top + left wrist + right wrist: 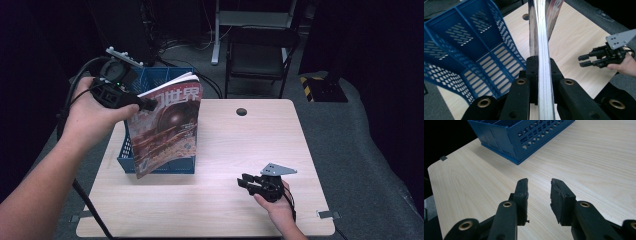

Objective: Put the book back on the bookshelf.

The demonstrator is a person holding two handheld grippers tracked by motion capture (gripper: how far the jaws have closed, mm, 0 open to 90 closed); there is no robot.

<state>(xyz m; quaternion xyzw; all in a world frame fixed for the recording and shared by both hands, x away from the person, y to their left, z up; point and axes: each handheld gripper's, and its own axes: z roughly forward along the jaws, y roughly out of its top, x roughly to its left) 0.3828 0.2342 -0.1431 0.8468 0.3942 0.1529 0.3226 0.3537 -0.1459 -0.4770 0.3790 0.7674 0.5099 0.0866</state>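
The left tongs (145,104) are clamped tight on the upper edge of a magazine (167,127), which hangs upright just in front of the blue file rack (131,156), its lower edge down at the rack's front wall; whether it is already inside a slot or in front of the rack cannot be told. In the left gripper view the glossy pages (541,50) run edge-on between the jaws and bow slightly to one side. It looks thin, light and floppy, with a slick cover, so it will likely sag and swing when held by one edge and could slide out of a loose pinch. Taking it near the spine, where the pages are bound and stiffest, should keep it flat; a grip on the loose page edge would let it fan open. The right tongs (249,182) rest low over the tabletop (240,145), well to the right of the rack, jaws parted and holding nothing.
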